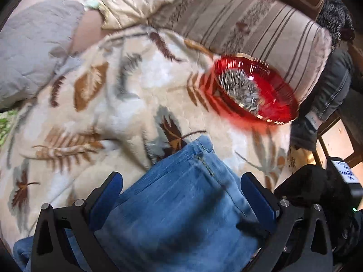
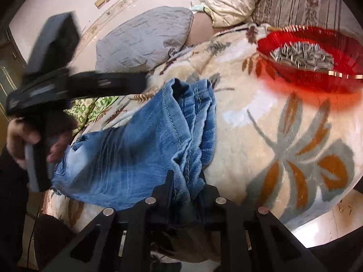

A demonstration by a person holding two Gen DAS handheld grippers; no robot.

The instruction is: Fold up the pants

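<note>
Left gripper: jaws spread wide, the jeans lying between them, not pinched. Jeans rest bunched on the leaf-patterned blanket. Right gripper: jaws drawn narrow, clamped on a gathered fold of the jeans' edge. Red bowl of seeds sits on the blanket, apart from the jeans.

My left wrist view sits low and close over the jeans, facing across the blanket to the sofa back; red bowl at 2 o'clock. My right wrist view, equally close, faces the same way, bowl at 1 o'clock. Both share jeans, blanket, bowl, pillows.
</note>
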